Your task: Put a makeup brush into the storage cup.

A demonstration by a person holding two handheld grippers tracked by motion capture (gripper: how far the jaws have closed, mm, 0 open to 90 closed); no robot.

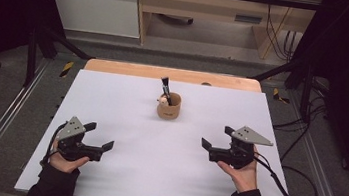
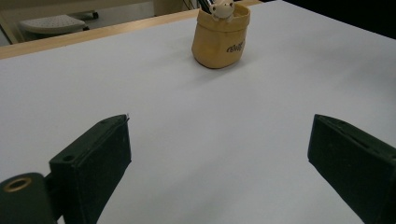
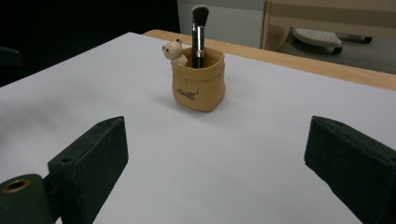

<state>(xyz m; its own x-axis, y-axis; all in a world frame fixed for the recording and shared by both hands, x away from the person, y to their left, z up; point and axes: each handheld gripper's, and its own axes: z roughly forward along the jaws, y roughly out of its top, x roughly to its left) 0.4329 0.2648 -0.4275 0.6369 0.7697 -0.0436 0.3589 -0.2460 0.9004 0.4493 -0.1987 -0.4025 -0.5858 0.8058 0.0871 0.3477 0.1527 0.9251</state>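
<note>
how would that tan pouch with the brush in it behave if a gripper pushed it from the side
The tan pouch looks soft, with a rolled rim and rounded, slightly saggy walls, so it would probably dent before sliding. It sits on a smooth white table, so a low push may make it slide. The tall brush stands well above the rim, so a high push could tip it.

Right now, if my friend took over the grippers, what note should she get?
Left gripper: open, holding nothing, low over the near left of the table.
Right gripper: open, holding nothing, near right, pointed toward the cup.
Things: the tan cup stands upright at the middle far side; the brush stands in it, bristles up; a little bear peeks over its rim.
Done: the brush looks to be in the cup already.
Left: probably nothing but drawing both grippers back.
</note>
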